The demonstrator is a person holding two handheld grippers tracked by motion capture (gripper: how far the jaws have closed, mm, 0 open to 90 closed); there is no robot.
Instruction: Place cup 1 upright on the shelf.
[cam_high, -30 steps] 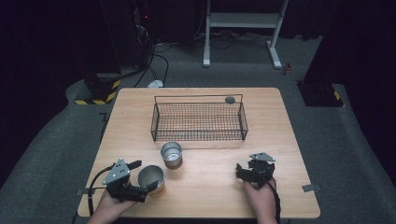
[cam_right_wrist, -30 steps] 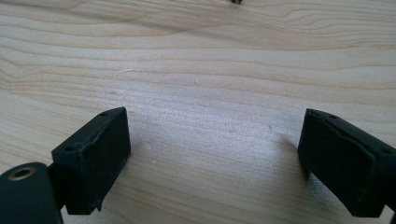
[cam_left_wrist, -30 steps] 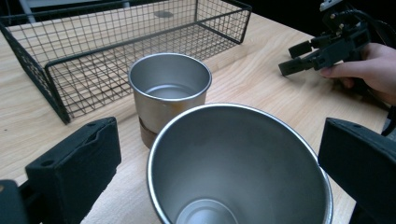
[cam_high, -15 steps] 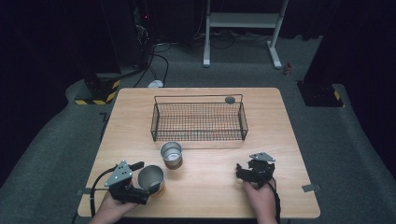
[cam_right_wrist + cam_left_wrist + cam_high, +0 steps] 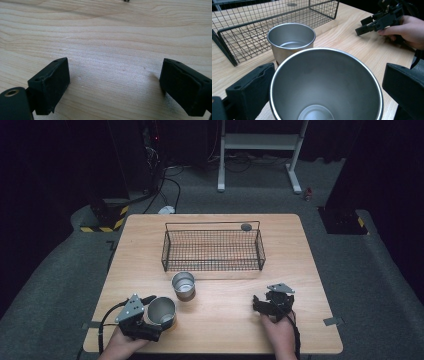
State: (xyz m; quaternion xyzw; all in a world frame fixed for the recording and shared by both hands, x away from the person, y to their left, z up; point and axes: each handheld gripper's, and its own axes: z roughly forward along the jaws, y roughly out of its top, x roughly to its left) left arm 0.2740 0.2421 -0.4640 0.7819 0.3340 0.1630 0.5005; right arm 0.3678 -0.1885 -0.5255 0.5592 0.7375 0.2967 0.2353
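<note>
A steel cup (image 5: 162, 311) (image 5: 324, 90) stands near the table's front left, and my left gripper (image 5: 155, 316) (image 5: 330, 67) is shut on it, a black jaw hard against each side. Looking down into it, I see its bare bottom. A second, smaller steel cup (image 5: 183, 285) (image 5: 291, 37) stands upright just beyond, in front of the wire basket (image 5: 212, 251) (image 5: 249, 30). My right gripper (image 5: 257, 306) (image 5: 113, 72) rests low over the wood at the front right, pointing left, open with nothing between its jaws.
The black wire basket holds nothing and sits mid-table. A small grey round disc (image 5: 246, 226) lies by its far right corner. The wooden table (image 5: 225, 335) ends close behind both hands. Dark floor, cables and a white stand lie beyond the far edge.
</note>
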